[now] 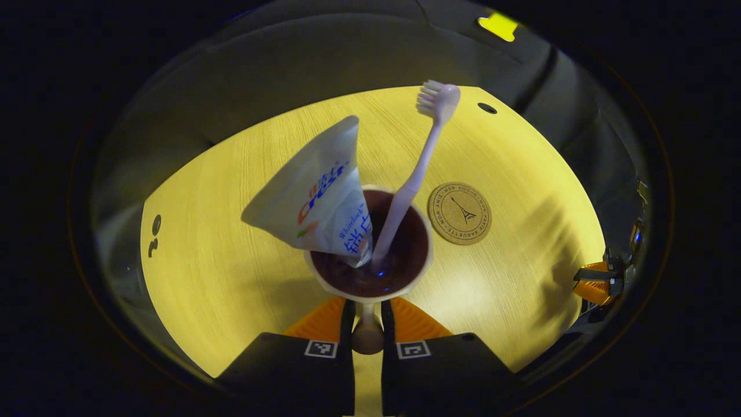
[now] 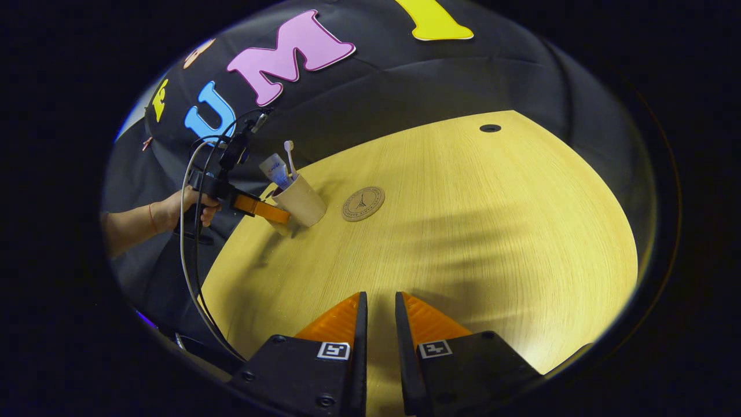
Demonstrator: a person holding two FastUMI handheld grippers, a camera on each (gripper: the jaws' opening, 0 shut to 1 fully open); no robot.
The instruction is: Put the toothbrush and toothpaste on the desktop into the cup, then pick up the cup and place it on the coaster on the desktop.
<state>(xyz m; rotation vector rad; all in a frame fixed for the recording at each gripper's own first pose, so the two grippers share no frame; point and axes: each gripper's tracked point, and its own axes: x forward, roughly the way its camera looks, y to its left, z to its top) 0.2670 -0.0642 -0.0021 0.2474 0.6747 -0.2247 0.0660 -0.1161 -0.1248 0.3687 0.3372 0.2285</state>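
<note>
Pale wood covers the table (image 2: pixel 463 231), and the cup (image 1: pixel 370 278) sits on it with toothpaste (image 1: pixel 315 197) and toothbrush (image 1: pixel 414 174) both standing inside, leaning apart. In the left gripper view the left gripper (image 1: pixel 367 324) has its jaws pinching the cup's handle, the cup's dark inside right ahead. The cork coaster (image 1: pixel 459 213) lies just beside the cup, bare, not touching it.

From the right gripper view comes the side look: the cup's outer wall appears tilted, a hand (image 2: pixel 185 211) holds the left gripper at the table's far left edge, and a cable (image 2: pixel 188 249) loops down from it. There the coaster (image 2: pixel 363 203) lies near the cup (image 2: pixel 301 202), with wide open table beyond. The right gripper (image 2: pixel 379 315) hovers over the near edge, jaws close together with a narrow gap, holding nothing. A small dark hole (image 2: pixel 490 128) marks the table's far side.
</note>
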